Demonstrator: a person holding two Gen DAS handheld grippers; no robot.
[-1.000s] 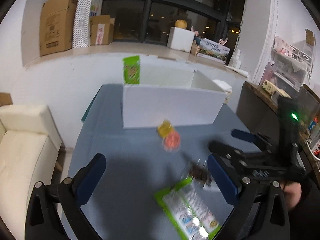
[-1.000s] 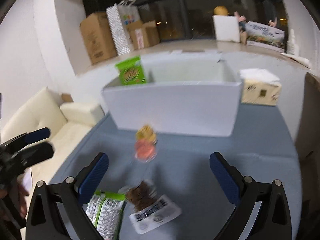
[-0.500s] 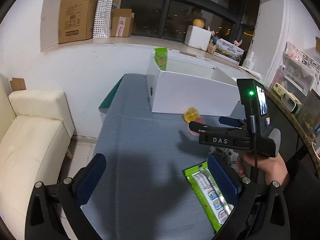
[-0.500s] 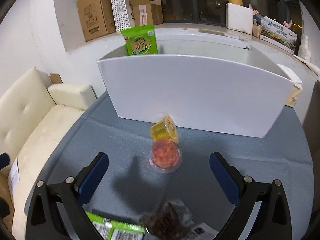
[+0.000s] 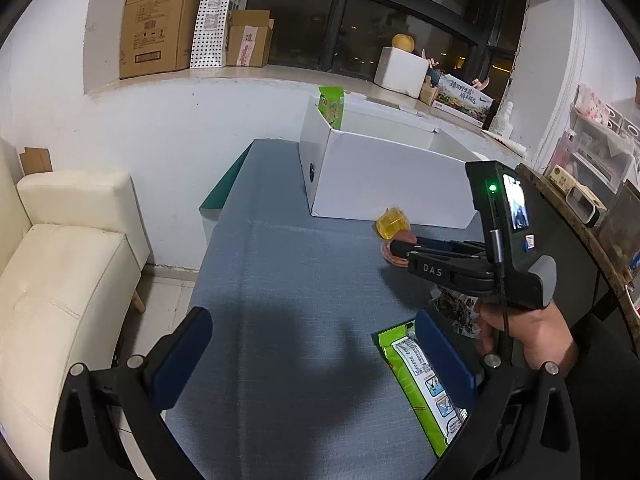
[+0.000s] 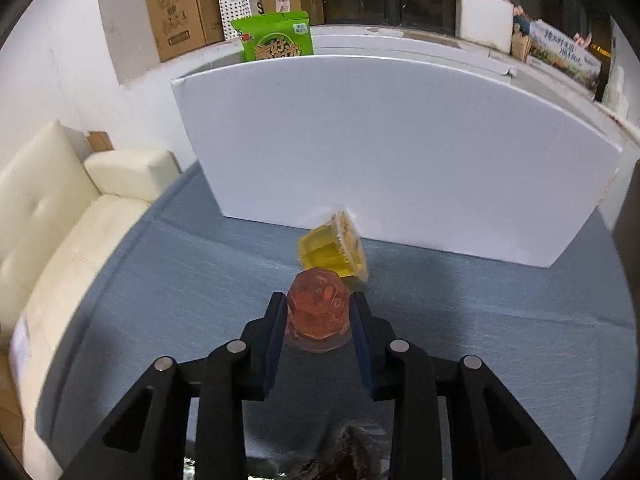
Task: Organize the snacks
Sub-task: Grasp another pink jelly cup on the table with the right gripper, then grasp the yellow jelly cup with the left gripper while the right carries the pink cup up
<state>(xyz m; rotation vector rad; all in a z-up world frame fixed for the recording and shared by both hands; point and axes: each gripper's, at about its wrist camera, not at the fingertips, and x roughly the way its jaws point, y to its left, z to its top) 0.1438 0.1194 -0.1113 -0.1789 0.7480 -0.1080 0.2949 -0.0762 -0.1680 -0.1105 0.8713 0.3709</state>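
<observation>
My right gripper (image 6: 318, 308) is shut on a red jelly cup (image 6: 319, 309) that rests on the blue table (image 6: 160, 280). A yellow jelly cup (image 6: 334, 250) lies tipped just beyond it, against the white box (image 6: 392, 152). A green snack bag (image 6: 276, 42) stands in the box's far left corner. In the left wrist view my left gripper (image 5: 316, 352) is open and empty over the table, to the left of the right gripper (image 5: 400, 248). A green packet (image 5: 420, 380) and a dark snack bag (image 5: 456, 312) lie by its right finger.
A cream sofa (image 5: 52, 280) stands left of the table. Cardboard boxes (image 5: 160, 24) sit on the window ledge behind the white box. A dark shelf with clutter (image 5: 580, 196) runs along the right.
My right gripper moved forward and down and closed on the red jelly cup. My left gripper drew back and swung left, so the box sits farther right.
</observation>
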